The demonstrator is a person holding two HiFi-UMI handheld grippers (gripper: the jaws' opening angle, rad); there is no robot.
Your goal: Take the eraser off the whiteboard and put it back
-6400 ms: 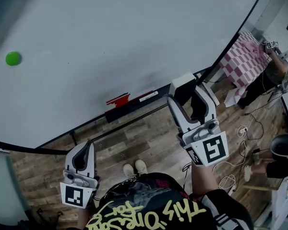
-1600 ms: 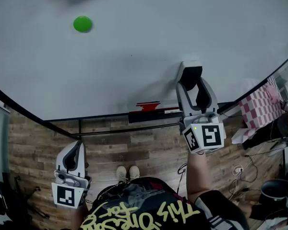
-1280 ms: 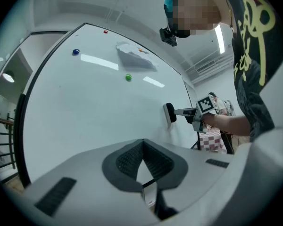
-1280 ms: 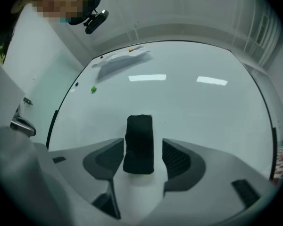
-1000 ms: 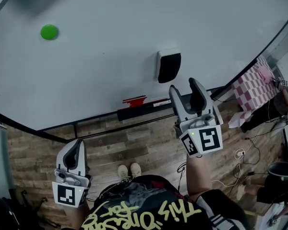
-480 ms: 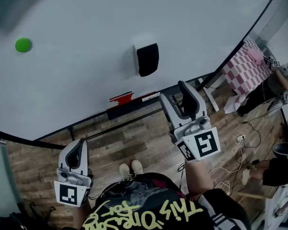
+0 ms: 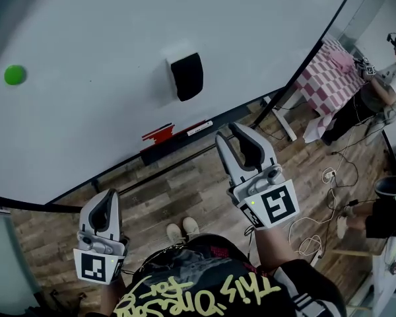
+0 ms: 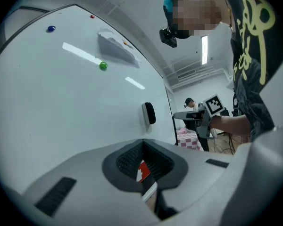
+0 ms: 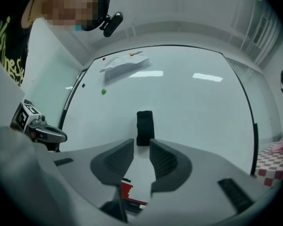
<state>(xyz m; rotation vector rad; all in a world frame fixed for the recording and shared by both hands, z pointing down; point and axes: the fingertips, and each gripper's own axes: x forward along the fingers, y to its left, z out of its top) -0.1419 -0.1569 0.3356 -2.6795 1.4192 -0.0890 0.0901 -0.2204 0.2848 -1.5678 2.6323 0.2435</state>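
Desk: Placement of eraser for the caption?

Field: Stuck flat on the whiteboard, above the tray. Black, oblong, rounded at the corners, soft-looking, with a pale edge along one side. Standing proud of the flat surface when viewed side-on from the left gripper view. Touched by neither gripper.

Desk: And the right gripper?

Field: Aimed at the eraser from short of the whiteboard, clear of it. Grey moulded-plastic jaws with ribbed dark pads, just drawn closer together yet parted by a narrow gap, with nothing between them. Topped by a white cube bearing square black markers.

Desk: And the left gripper?

Field: Held low beside the person's torso, well apart from the whiteboard. Clenched tip to tip around a diamond-shaped hollow, gripping nothing.

Desk: Anything else worth a line?

Field: Glossy white surface inside a thin dark frame, streaked with glare from ceiling lights. Round green magnet well to the eraser's left. Flat red piece at the tray's left end. Below, worn wooden floor planks; off to the right, pink-and-white checked cloth draped over a table.
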